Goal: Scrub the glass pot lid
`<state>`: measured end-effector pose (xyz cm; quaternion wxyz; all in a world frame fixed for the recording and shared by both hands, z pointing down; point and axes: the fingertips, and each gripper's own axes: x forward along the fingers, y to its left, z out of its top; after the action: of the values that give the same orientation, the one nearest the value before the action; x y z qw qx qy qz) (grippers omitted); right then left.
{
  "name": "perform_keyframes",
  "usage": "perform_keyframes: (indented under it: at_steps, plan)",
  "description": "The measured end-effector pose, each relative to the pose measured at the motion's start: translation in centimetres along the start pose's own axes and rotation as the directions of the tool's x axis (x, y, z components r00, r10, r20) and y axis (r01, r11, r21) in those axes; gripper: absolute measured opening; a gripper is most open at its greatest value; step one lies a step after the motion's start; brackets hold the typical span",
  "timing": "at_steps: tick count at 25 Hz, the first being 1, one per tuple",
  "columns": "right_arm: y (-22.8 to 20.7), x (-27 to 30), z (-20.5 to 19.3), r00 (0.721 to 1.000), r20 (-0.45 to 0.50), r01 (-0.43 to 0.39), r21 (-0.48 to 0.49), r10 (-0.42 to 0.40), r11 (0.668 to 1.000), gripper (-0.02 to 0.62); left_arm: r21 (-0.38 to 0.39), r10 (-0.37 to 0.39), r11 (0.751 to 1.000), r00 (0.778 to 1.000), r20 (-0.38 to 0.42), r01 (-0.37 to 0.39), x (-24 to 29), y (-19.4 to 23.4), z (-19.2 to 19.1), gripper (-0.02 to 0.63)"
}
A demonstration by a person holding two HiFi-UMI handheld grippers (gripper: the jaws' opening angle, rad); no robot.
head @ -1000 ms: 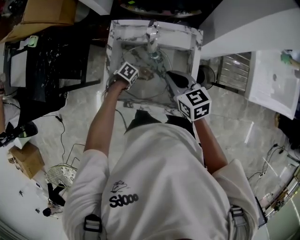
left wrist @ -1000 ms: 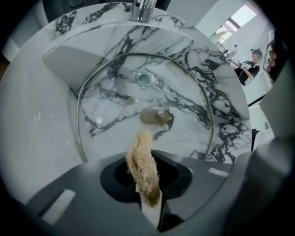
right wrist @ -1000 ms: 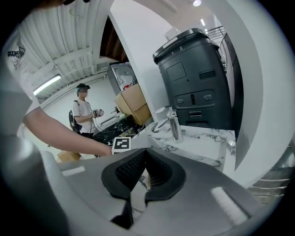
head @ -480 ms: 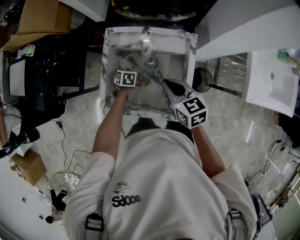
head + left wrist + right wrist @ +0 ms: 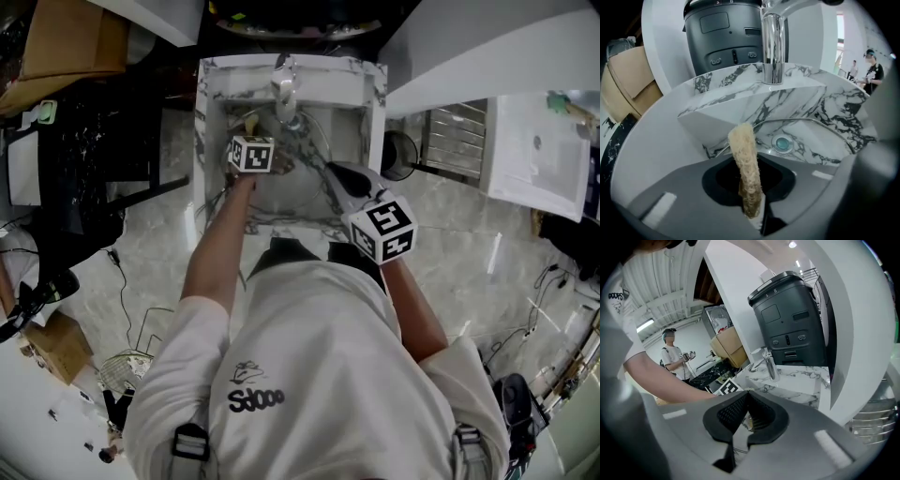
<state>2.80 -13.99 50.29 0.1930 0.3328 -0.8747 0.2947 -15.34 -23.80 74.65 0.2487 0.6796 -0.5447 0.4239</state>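
The glass pot lid stands tilted in the marble sink; its metal rim arcs across the basin above the drain. In the head view the lid shows only as thin arcs. My left gripper is shut on a tan loofah scrubber that sticks up towards the lid's near side. That gripper reaches in from the left under the faucet. My right gripper is shut, with something thin and glinting between its ribbed pads; it meets the lid from the right.
A black appliance stands behind the chrome faucet. Cardboard boxes lie at the far left and a wire basket sits on the floor. A white counter is at the right. Other people stand in the background.
Both grippers stay in the sink. The left gripper and its marker cube have turned and shifted slightly towards the faucet; the head camera has drifted a little.
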Motion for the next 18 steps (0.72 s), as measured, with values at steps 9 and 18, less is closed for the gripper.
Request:
perform_keyframes:
  at_steps: [9,18]
  plan:
    - [-0.2,-0.1,-0.4,0.999,-0.011,0.032,0.003,-0.032,0.999,0.003,0.1,-0.17,0.982,0.983,0.076,0.162,0.1,-4.7,1.4,0.071]
    - [-0.2,-0.4,-0.2,0.999,-0.003,0.048,0.007,-0.048,0.999,0.003,0.203,-0.27,0.946,0.96,0.071,0.251,-1.3,-8.6,1.0,0.13]
